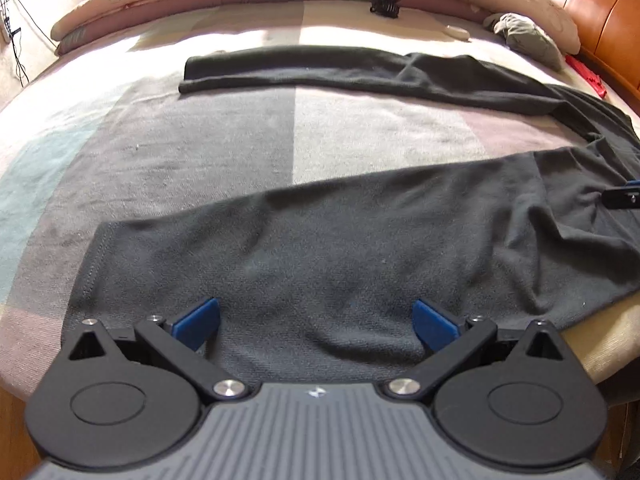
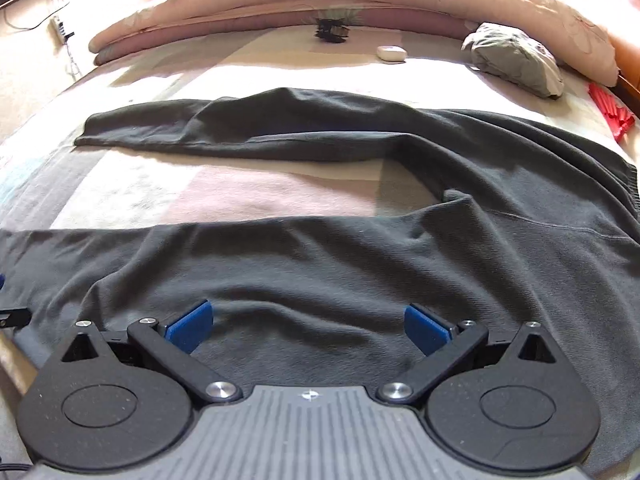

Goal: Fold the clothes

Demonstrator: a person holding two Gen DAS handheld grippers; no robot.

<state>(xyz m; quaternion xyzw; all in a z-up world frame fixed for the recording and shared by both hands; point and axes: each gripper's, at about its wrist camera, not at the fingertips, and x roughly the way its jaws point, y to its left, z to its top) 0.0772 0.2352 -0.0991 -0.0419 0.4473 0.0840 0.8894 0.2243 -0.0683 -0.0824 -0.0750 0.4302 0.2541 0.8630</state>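
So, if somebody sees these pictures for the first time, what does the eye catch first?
First the dark grey trousers, spread flat across the striped bed cover with the two legs apart. Then the blue fingers of the open left gripper and open right gripper, low over the nearer leg.

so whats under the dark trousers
The dark trousers lie spread on a striped blanket covering the bed; whatever is beneath the fabric itself is hidden.

Dark grey trousers (image 1: 320, 248) lie flat on the bed, 2 legs spread apart, slightly wrinkled.
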